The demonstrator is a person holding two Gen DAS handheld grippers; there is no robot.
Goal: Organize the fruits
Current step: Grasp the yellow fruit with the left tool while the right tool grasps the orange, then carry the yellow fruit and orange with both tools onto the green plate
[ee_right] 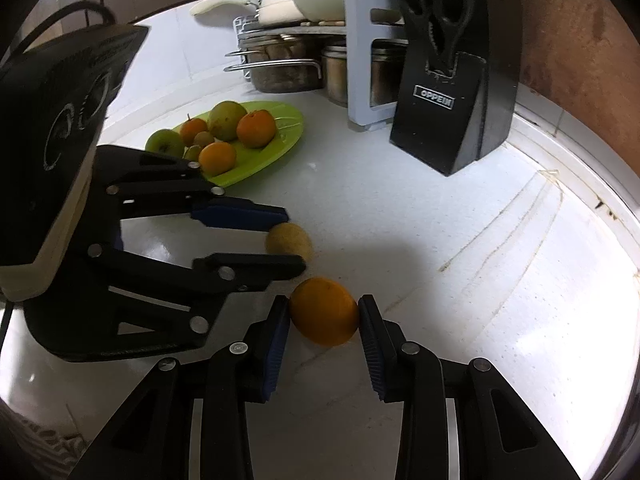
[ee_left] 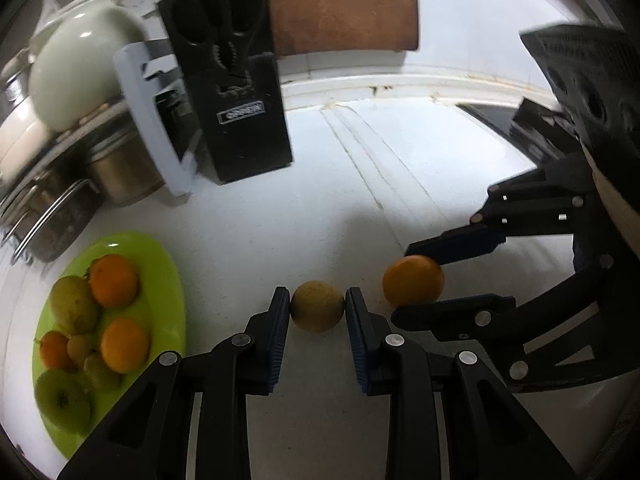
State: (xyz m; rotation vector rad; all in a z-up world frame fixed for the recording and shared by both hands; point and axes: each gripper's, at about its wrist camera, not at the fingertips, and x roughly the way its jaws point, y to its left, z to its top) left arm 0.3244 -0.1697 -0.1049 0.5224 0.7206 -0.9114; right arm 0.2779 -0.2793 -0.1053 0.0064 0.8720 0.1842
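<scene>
A yellow-green round fruit (ee_left: pixel 317 306) lies on the white counter between the fingers of my left gripper (ee_left: pixel 317 307), whose pads touch both its sides. An orange (ee_right: pixel 324 311) lies just to its right between the fingers of my right gripper (ee_right: pixel 323 314), pads against it. The orange also shows in the left wrist view (ee_left: pixel 413 280), and the yellow-green fruit in the right wrist view (ee_right: pixel 289 241). A lime-green plate (ee_left: pixel 168 276) at the left holds oranges, an apple and several other fruits; it also shows in the right wrist view (ee_right: pixel 280 136).
A black knife block with scissors (ee_left: pixel 230 80) stands behind, beside a grey rack (ee_left: pixel 148 120) with steel pots (ee_left: pixel 60 208) and a pale kettle (ee_left: pixel 76 68). A brown board (ee_left: pixel 340 4) leans on the back wall. The counter's raised rim (ee_right: pixel 580 184) runs along the right.
</scene>
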